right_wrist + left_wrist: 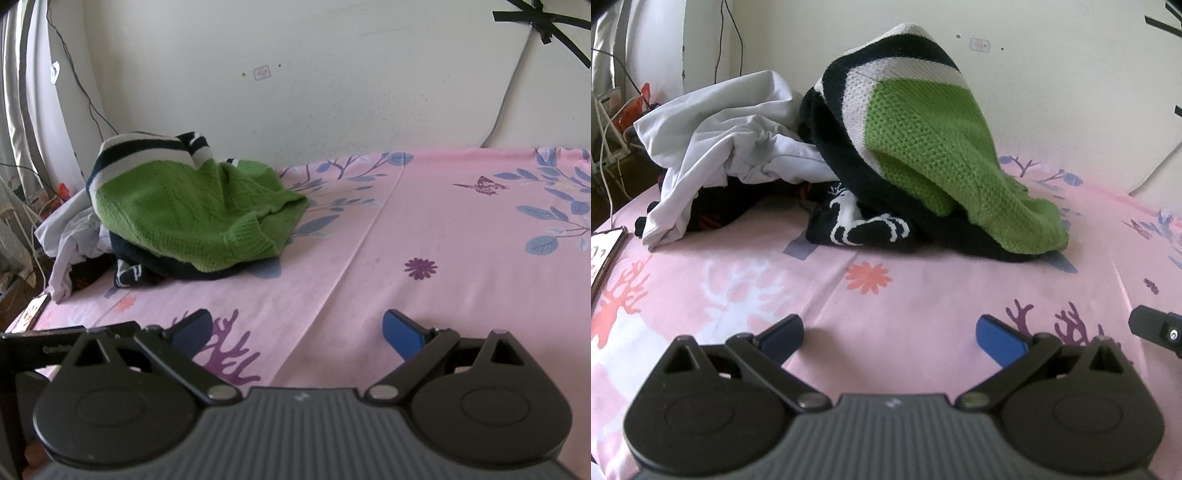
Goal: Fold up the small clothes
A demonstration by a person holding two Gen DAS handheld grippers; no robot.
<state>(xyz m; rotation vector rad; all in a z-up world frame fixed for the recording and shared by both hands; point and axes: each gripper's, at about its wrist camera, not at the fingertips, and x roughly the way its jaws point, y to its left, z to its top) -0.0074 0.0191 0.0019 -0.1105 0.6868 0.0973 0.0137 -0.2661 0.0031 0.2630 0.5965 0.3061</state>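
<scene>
pink floral bedsheet [424,229] is carrying, left to right, a crumpled white garment [731,147] and a green striped sweater [923,147] still lying unfolded, while both the left hand-held gripper [890,332] and right hand-held gripper [297,328] are hovering spread wide, gripping nothing.

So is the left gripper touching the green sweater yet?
Apart. The left wrist view shows the open left gripper with bare pink sheet between it and the green sweater.

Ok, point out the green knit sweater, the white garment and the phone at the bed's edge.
green knit sweater [923,147]: left wrist view, on its green knit panel.
white garment [738,140]: left wrist view, on its crumpled middle.
phone [605,254]: left wrist view, on its screen.
</scene>
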